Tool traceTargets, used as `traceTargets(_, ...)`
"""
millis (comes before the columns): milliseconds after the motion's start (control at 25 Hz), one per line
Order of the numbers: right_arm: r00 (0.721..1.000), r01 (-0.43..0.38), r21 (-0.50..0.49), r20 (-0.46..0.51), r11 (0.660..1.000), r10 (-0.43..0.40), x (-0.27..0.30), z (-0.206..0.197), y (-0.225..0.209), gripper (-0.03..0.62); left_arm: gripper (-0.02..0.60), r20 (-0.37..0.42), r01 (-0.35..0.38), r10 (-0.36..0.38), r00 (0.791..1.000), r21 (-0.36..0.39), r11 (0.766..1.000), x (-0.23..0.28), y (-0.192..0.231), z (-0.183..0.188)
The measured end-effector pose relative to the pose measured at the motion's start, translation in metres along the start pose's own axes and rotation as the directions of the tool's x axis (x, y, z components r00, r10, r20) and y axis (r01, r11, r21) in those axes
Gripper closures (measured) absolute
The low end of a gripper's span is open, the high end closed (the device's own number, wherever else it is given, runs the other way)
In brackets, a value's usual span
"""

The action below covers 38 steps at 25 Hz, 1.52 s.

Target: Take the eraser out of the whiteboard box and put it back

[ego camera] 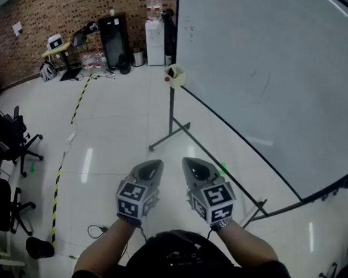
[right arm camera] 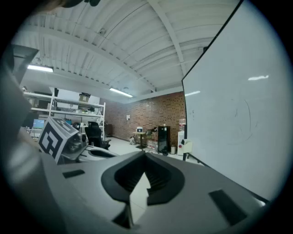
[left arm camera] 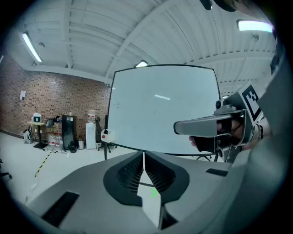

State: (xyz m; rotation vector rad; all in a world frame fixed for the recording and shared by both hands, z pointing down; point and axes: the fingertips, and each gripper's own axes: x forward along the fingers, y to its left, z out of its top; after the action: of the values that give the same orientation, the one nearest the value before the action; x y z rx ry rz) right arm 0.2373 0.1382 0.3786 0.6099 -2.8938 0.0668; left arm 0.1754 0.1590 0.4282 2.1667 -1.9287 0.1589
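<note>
A small white whiteboard box [ego camera: 176,75] hangs at the left edge of the big whiteboard [ego camera: 274,83], with a red item [ego camera: 168,78] at its side; the eraser itself I cannot make out. Both grippers are held side by side in front of me, well short of the box. My left gripper [ego camera: 156,163] is shut and empty, its jaws meeting in the left gripper view [left arm camera: 143,155], where the box [left arm camera: 106,135] shows far ahead. My right gripper [ego camera: 188,162] is shut too, with nothing between its jaws [right arm camera: 145,157]; the box [right arm camera: 186,146] is far off there as well.
The whiteboard stand's legs [ego camera: 169,135] reach across the glossy floor. A yellow-black cable strip [ego camera: 70,127] runs along the left. Office chairs [ego camera: 12,140] stand at the far left. A black cabinet [ego camera: 114,41] and a water dispenser [ego camera: 154,26] stand by the brick wall.
</note>
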Motion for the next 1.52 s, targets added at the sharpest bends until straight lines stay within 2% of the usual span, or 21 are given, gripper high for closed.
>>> traceTargets(320,1.0,0.009,-0.008,-0.002,1.0,-0.009,0.021,0.005,0.019,0.568,0.581,0.0,-0.003,0.003,1.0,-0.004,1.0,-0.015,0.026,-0.002)
traceTargets(760,1.0,0.024,-0.002,0.001,1.0,-0.024,0.043,0.014,0.011,0.568,0.581,-0.014,-0.015,0.015,1.0,-0.008,1.0,-0.012,0.049,0.001)
traceTargets(1000,1.0,0.013,0.03,0.0,0.999,-0.013,0.068,0.011,-0.007,0.568,0.581,-0.023,-0.021,0.022,1.0,0.007,1.0,0.013,0.064,0.005)
traceTargets(1520,1.0,0.024,0.097,0.0,0.995,-0.024,0.147,0.012,-0.081,0.568,0.581,-0.083,-0.023,0.025,0.996,0.029,0.999,0.101,0.122,0.022)
